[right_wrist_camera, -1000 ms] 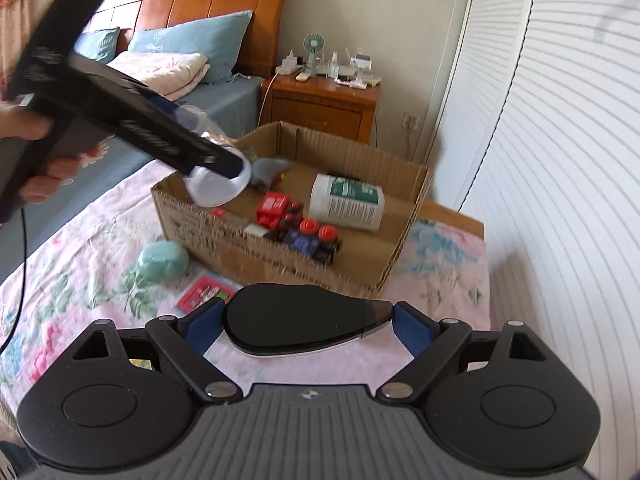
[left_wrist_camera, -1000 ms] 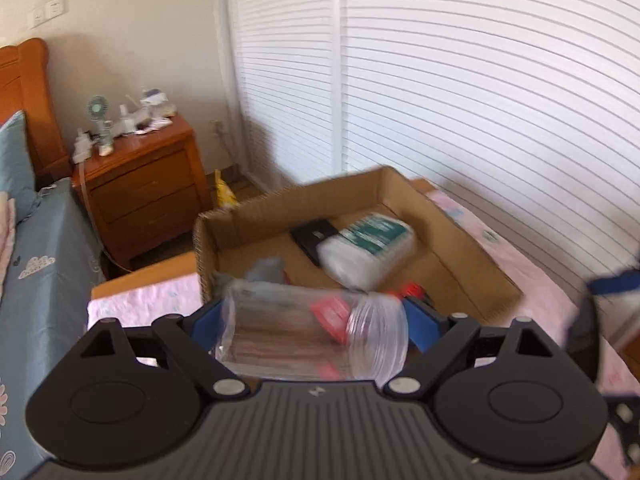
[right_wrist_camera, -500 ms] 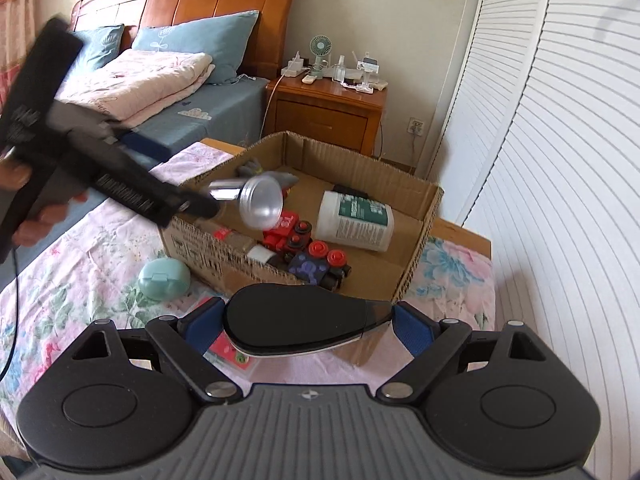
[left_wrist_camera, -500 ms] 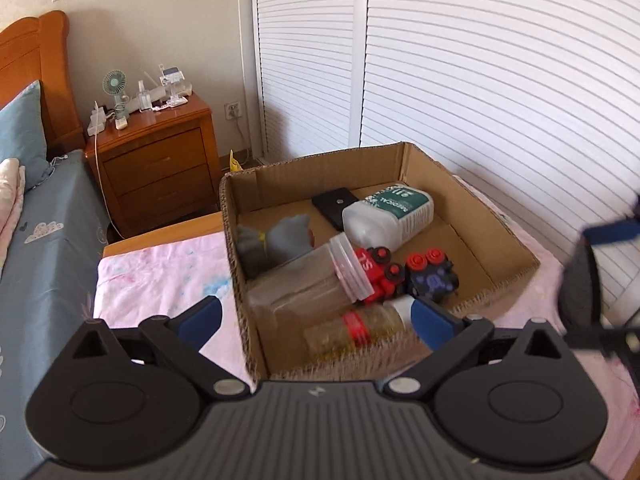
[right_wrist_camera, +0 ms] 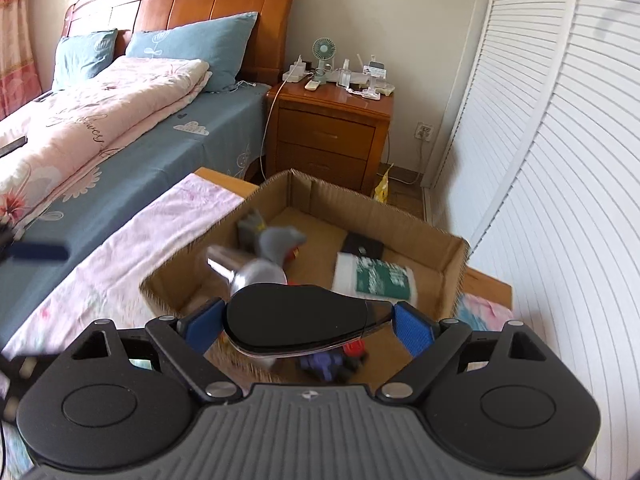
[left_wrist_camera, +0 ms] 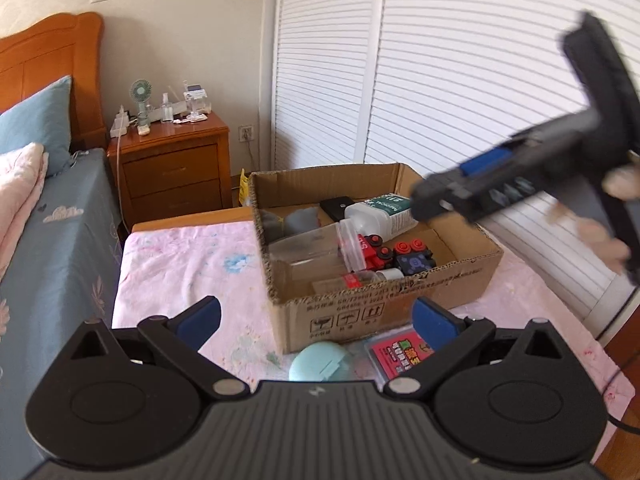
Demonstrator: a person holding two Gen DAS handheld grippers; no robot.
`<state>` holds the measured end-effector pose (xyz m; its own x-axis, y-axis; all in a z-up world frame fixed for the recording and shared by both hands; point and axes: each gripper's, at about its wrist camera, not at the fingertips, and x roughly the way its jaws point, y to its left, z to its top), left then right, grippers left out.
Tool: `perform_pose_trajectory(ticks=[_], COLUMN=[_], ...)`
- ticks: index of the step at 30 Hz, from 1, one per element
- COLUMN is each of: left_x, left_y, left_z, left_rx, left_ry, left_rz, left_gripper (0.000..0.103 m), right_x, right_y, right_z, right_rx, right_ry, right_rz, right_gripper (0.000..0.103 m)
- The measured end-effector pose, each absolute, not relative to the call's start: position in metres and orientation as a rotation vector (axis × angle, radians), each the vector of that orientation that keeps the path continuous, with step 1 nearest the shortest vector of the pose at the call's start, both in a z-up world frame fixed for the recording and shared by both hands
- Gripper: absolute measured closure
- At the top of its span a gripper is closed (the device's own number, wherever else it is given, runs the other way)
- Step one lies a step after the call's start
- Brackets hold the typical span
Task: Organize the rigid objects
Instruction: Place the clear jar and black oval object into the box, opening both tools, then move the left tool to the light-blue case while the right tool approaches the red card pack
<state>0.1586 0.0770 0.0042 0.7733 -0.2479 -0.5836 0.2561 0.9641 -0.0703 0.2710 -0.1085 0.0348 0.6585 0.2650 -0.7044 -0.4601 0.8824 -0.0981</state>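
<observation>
One box [left_wrist_camera: 384, 312] (two pillows [right_wrist_camera: 192, 46])

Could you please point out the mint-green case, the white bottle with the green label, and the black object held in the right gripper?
mint-green case [left_wrist_camera: 318, 362]: left wrist view, its domed lid.
white bottle [left_wrist_camera: 380, 216]: left wrist view, its labelled side.
black object [right_wrist_camera: 296, 316]: right wrist view, its glossy top face.

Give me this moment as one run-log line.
left tool: open, empty, jaws just opened | right tool: shut on glossy black teardrop-shaped object | clear plastic jar: in brown cardboard box
</observation>
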Motion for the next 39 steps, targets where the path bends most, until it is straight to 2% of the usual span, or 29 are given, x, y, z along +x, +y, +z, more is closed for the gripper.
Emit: perform_pose_trajectory(ticks=[20, 23, 39], left_x=[0.144, 0.144, 0.137], left_y=[0.118, 0.121, 0.111], left_z=[-0.031, -0.033, -0.03], left_rx=[-0.003, -0.004, -0.019], left_ry=[0.662, 0.667, 0.707], left_rz=[-0.114, -0.101, -0.066], left_gripper=[0.001, 0.001, 0.001], right_x=[0.414, 0.41, 0.334], right_y=[-0.027, -0.027, -0.062], right_z=[0.002, 0.004, 0.022], right_rx=[-0.28, -0.283, -0.258], right_ry=[0.905, 0.884, 0.825], right_rz=[0.361, 0.351, 0.351], right_gripper=[0.01, 0.0, 0.0])
